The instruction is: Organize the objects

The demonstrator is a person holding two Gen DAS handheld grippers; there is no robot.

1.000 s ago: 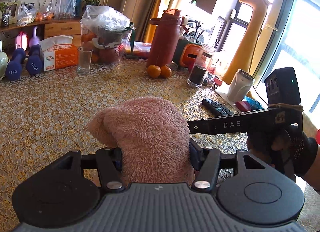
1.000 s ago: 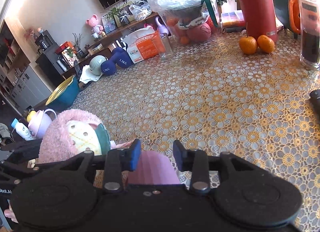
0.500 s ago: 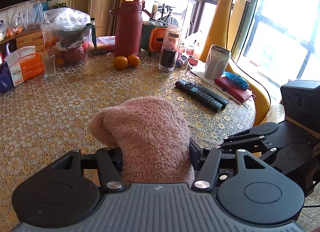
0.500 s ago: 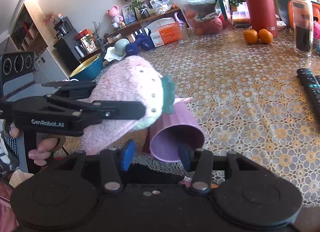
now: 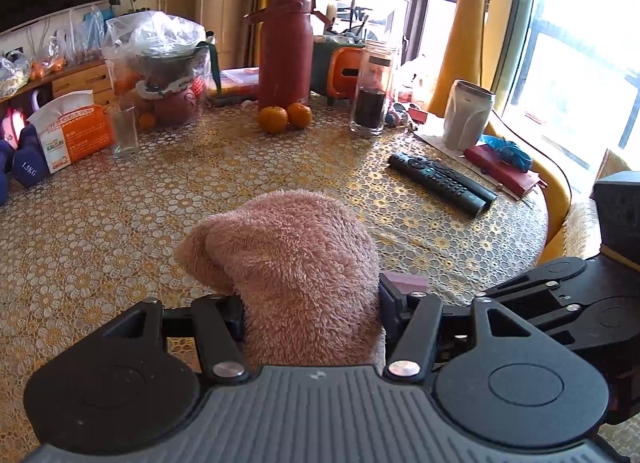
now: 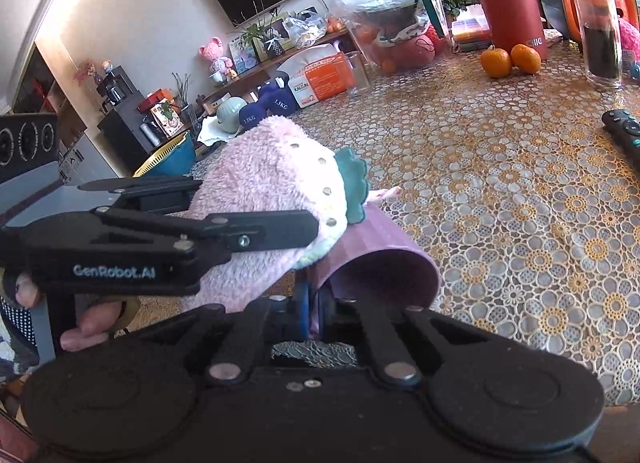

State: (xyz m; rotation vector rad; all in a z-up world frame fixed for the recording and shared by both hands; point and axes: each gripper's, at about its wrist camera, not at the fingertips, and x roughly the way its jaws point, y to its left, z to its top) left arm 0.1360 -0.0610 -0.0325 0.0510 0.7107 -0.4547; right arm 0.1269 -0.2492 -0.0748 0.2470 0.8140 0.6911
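Observation:
My left gripper (image 5: 310, 303) is shut on a pink fuzzy plush strawberry (image 5: 296, 263), held above the near table edge. In the right wrist view the same plush (image 6: 272, 191) shows white dots and a green leaf top, clamped in the left gripper's fingers (image 6: 256, 229). My right gripper (image 6: 314, 309) is shut on the rim of a purple ribbed cup (image 6: 380, 259), which lies tilted with its mouth toward the camera, just under and right of the plush. A sliver of the cup (image 5: 404, 282) shows beside the plush in the left wrist view.
The lace-covered round table (image 5: 120, 223) holds a black remote (image 5: 440, 179), two oranges (image 5: 284, 117), a red thermos (image 5: 286, 47), a glass jar (image 5: 370, 99), an empty glass (image 5: 124, 131), an orange box (image 5: 68, 135), blue dumbbells (image 6: 264, 109) and a grey cup (image 5: 466, 115).
My right gripper closed from open around the purple cup onto its rim. The left gripper carried the plush right, beside the cup; both views swung toward the table's right side.

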